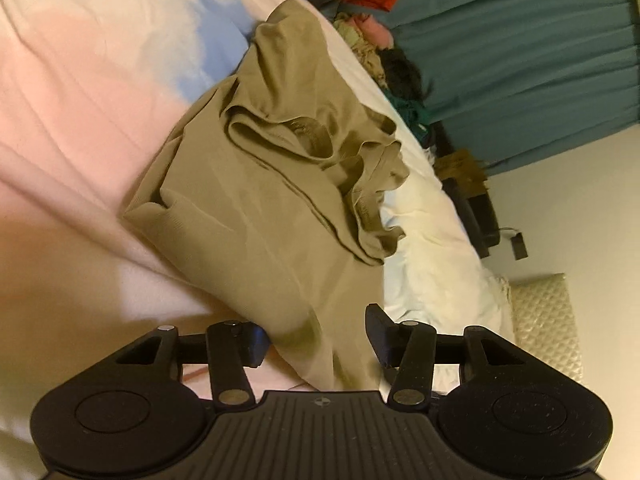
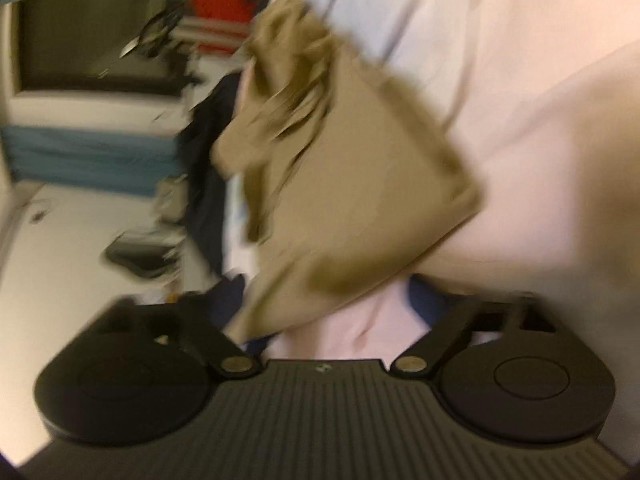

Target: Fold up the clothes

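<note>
Item: khaki garment [image 1: 256,200], long axis running toward us. We are holding left gripper [image 1: 320,344] part-open around its hem; right gripper [image 2: 324,300] state: cannot tell, blurred.

Right wrist view: motion blur softens the khaki garment [image 2: 340,168], so its folds cannot be traced, and hides whether the right tongs [image 2: 324,308] touch it. Left wrist view: the garment's near hem [image 1: 320,352] passes under the left tongs [image 1: 318,340]; contact unclear.
</note>
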